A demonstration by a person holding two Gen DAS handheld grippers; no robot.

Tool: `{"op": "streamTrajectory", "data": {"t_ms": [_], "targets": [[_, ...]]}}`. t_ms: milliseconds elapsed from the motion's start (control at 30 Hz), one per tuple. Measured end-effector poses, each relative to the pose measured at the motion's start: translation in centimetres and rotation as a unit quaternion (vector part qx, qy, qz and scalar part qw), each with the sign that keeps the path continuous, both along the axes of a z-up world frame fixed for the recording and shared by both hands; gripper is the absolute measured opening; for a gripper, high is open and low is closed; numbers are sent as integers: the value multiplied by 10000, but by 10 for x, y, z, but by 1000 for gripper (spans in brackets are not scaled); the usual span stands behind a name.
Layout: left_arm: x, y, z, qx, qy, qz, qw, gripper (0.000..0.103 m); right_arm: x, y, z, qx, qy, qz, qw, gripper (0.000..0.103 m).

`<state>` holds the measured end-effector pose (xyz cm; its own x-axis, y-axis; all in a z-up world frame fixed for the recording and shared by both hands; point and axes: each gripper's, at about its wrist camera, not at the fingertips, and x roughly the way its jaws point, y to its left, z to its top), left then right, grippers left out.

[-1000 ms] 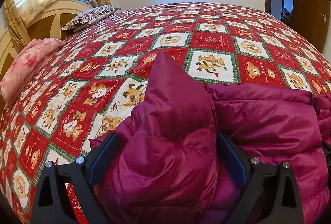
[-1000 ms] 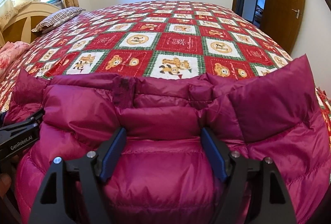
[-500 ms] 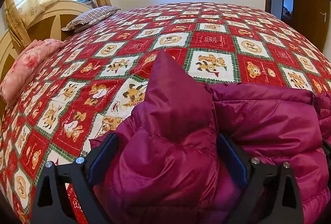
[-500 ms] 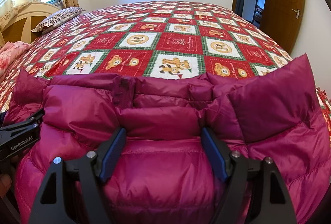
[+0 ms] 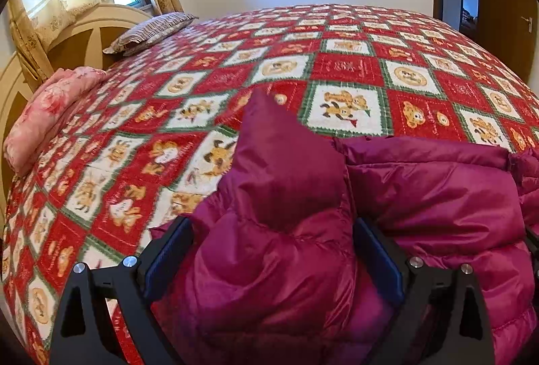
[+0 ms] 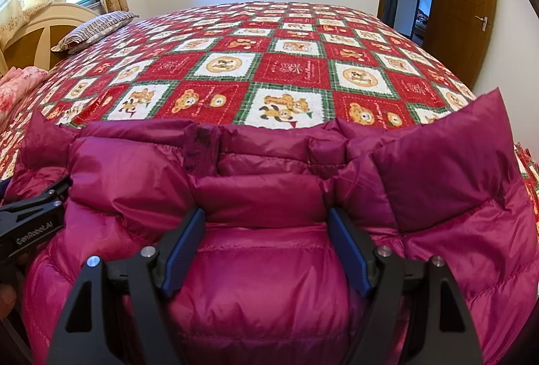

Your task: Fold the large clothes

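Both tongs are clamped wide on thick wads of the magenta down jacket (image 6: 269, 280), which lies bunched at the near edge of the bed (image 6: 289, 68): left tongs (image 5: 273, 250) on a puffy peaked corner, right tongs (image 6: 266, 240) mid-body. To fold cleanly, I'd lift both sides together, level, and lay the edge flat across

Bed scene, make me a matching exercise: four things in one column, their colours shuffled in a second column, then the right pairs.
Things:
1. jacket
2. flat pillow
3. rolled blanket
4. door

Colours:
A. brown wood
B. pink with flowers
C. dark magenta
D. striped, brown and white

Pairs: 1-C, 2-D, 3-B, 4-A
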<state>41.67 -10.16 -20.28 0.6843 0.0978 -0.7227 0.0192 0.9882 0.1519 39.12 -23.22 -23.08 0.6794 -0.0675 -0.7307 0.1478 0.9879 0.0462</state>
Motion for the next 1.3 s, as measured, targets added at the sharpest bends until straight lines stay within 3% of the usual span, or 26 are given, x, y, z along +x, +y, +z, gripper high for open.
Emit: {"op": "streamTrajectory", "data": {"t_ms": [67, 167, 300, 400, 567, 833, 933, 1100, 1300], "targets": [[-10, 5, 11, -162, 88, 63, 9998, 97, -2, 0, 4, -21, 28, 30, 10000, 78], [-39, 6, 35, -590, -109, -243, 9979, 97, -23, 3, 20, -19, -57, 23, 10000, 78], [-71, -12, 41, -407, -426, -634, 9962, 97, -55, 11, 26, -143, -167, 41, 9998, 78], [-68, -26, 20, 49, -315, -665, 9973, 97, -58, 20, 16, -309, -103, 58, 9995, 79], [-65, -18, 5, -64, -320, -607, 9976, 97, -57, 26, 3, -580, -164, 13, 9982, 80], [-69, -24, 2, 99, -332, -532, 9980, 98, -54, 25, -3, -537, -25, 9, 9986, 82], [-86, -5, 14, -57, -392, -283, 9988, 98, -61, 24, 3, -524, -17, 55, 9986, 82], [-138, 43, 30, -148, -771, 51, 9969, 98, -111, 39, 15, -637, -261, 120, 9976, 89], [-147, 82, -6, -865, -100, 358, 9956, 98, -122, 41, -4, -699, -322, -47, 9970, 93]]}}
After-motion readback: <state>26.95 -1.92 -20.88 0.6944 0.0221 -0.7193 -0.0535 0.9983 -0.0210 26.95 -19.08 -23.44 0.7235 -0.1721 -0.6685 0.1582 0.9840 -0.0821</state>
